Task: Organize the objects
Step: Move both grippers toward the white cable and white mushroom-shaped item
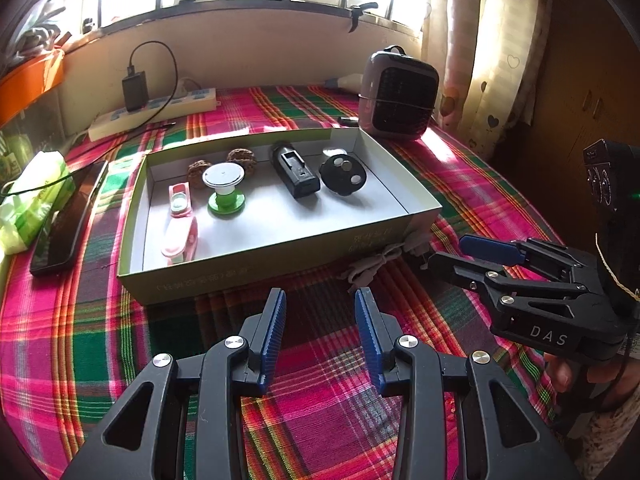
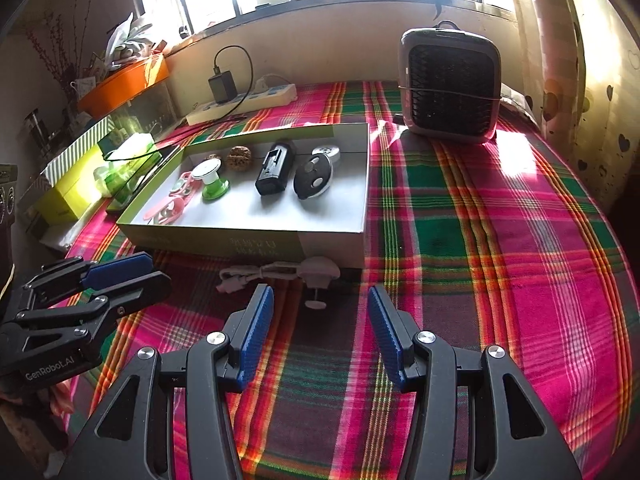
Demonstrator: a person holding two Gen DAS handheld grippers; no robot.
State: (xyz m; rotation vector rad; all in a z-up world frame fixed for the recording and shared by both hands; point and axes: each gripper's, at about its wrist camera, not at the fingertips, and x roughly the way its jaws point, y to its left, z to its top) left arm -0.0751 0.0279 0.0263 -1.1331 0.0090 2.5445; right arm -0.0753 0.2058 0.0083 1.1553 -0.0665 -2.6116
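on plaid woven cloth: shallow rectangular cardboard box; left gripper, right gripper ribbed pads parted, empty.

Open box centre on cloth-covered table. In box, left to right: clips, spool, charger, disc; walnuts behind spool. Cable w/ plug just before box front wall. Phone & tissue pack left of box. Power strip behind-left; heater behind-right.
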